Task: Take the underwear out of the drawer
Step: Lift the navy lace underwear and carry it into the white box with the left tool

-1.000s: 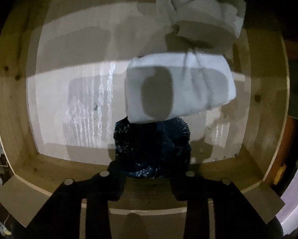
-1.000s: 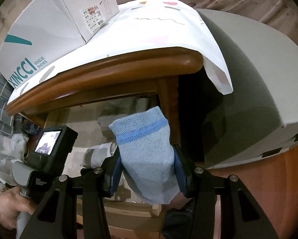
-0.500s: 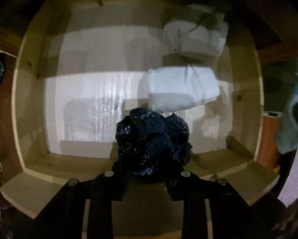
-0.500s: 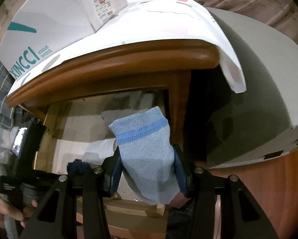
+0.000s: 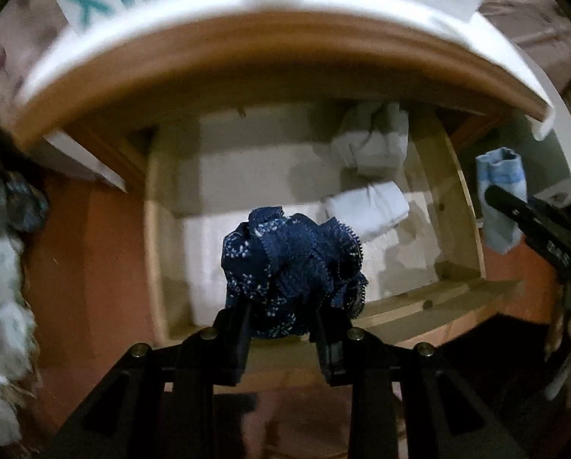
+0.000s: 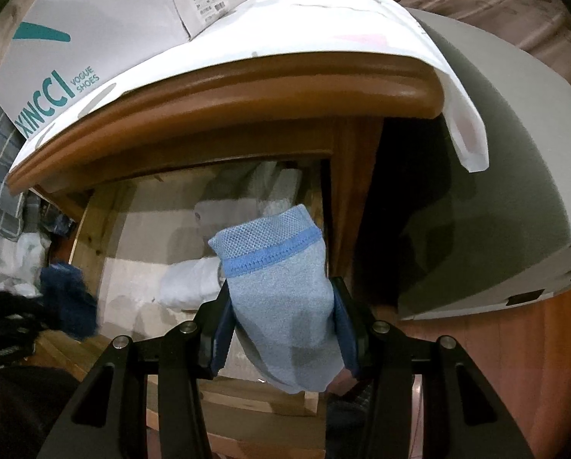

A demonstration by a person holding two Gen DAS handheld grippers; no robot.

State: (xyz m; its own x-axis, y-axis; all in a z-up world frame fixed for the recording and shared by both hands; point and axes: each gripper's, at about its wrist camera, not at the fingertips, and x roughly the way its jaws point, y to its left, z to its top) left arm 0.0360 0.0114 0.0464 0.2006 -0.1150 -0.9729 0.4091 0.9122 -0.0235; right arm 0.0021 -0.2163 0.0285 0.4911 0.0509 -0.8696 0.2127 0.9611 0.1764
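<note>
My left gripper (image 5: pixel 283 323) is shut on a bunched navy lace underwear (image 5: pixel 291 264) and holds it above the front of the open wooden drawer (image 5: pixel 465 206). It also shows in the right wrist view (image 6: pixel 69 298) at the left. My right gripper (image 6: pixel 283 329) is shut on a light blue underwear (image 6: pixel 281 306), held up in front of the drawer's right side; it appears in the left wrist view (image 5: pixel 501 199) too. Two white folded garments (image 5: pixel 367 210) (image 5: pixel 371 141) lie in the drawer's right half.
The drawer belongs to a brown nightstand (image 6: pixel 247 88) topped by a white cloth (image 6: pixel 323 15) and a XINCCI shoe box (image 6: pixel 94 30). A grey mattress (image 6: pixel 495 145) lies to the right. Patterned fabric (image 5: pixel 2 267) hangs at the left.
My left gripper has pulled back and up out of the drawer with the navy underwear. The right gripper has stayed nearly still with the blue underwear.
</note>
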